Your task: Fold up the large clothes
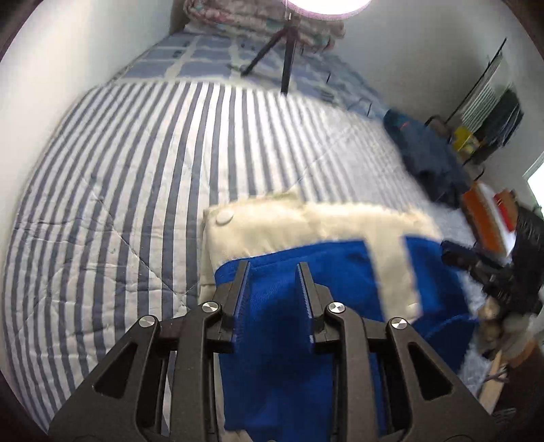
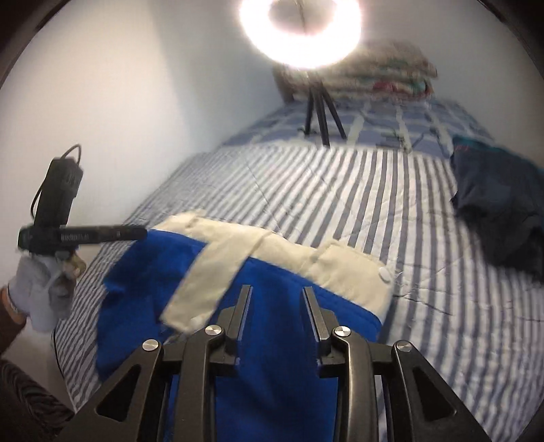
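Observation:
A blue garment with cream trim and a round button [image 1: 340,265] [image 2: 278,272] lies partly folded on the striped bedspread [image 1: 119,190] [image 2: 323,190]. My left gripper [image 1: 273,272] hovers over its blue cloth, jaws apart, nothing pinched between the pads. My right gripper [image 2: 277,292] stands the same way above the blue part near the cream band, jaws apart and empty. Each gripper shows in the other's view: the right one [image 1: 445,250] blurred at the right edge, the left one [image 2: 142,233] side-on at the left, held by a gloved hand [image 2: 40,289].
A crumpled dark navy garment [image 1: 428,153] [image 2: 493,204] lies on the bed's far right. A ring light on a tripod [image 1: 287,61] [image 2: 319,112] stands on the checked sheet, folded quilts [image 1: 244,20] [image 2: 391,74] behind it. A white wall runs along the left; cluttered shelves [image 1: 486,129] stand right.

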